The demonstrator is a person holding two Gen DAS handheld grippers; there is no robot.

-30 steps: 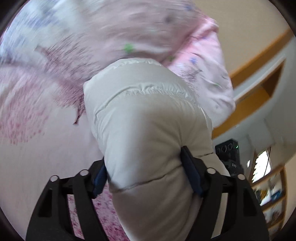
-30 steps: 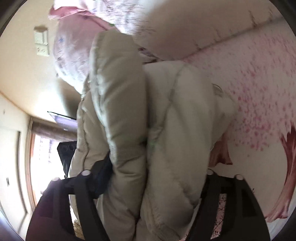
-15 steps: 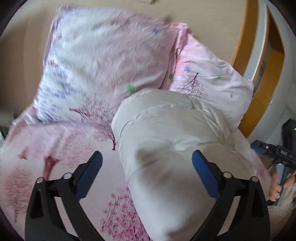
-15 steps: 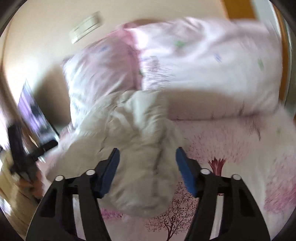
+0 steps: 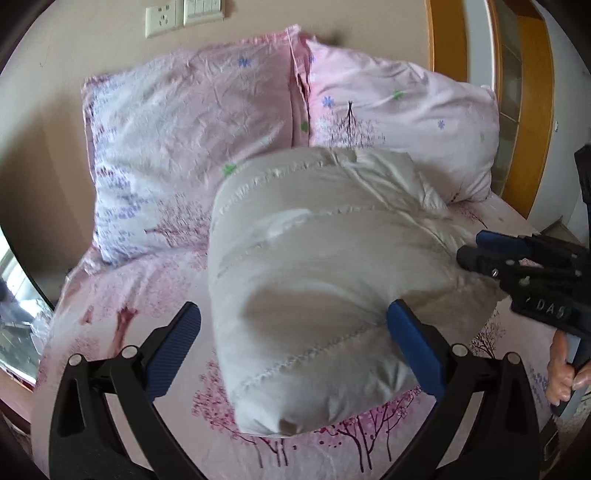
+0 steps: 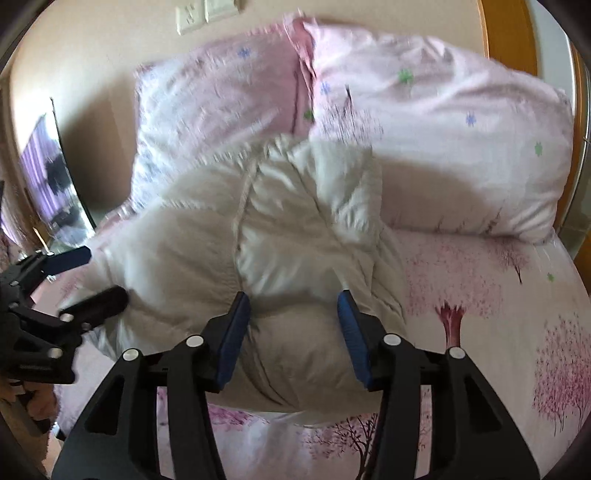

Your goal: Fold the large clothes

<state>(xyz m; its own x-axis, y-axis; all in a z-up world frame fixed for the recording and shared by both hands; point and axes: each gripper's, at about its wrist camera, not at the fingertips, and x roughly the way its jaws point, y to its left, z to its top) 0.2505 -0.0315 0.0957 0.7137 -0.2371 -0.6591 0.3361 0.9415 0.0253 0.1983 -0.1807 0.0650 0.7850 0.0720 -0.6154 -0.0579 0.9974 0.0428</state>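
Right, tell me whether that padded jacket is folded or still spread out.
Folded: the beige padded jacket lies as a compact bundle on the pink bedsheet, its layers doubled over and no sleeve spread out.

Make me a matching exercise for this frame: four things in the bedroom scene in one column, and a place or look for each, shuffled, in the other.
Things:
1. padded jacket
2. pillows
3. wall socket
4. bed sheet

Descriptions:
a. white, mounted on the beige wall above the bed
b. cream, quilted, lying bundled in the middle of the bed
c. pale pink, propped side by side at the head of the bed
d. printed with pink trees, spread under the bundle

Pairs: 1-b, 2-c, 3-a, 4-d
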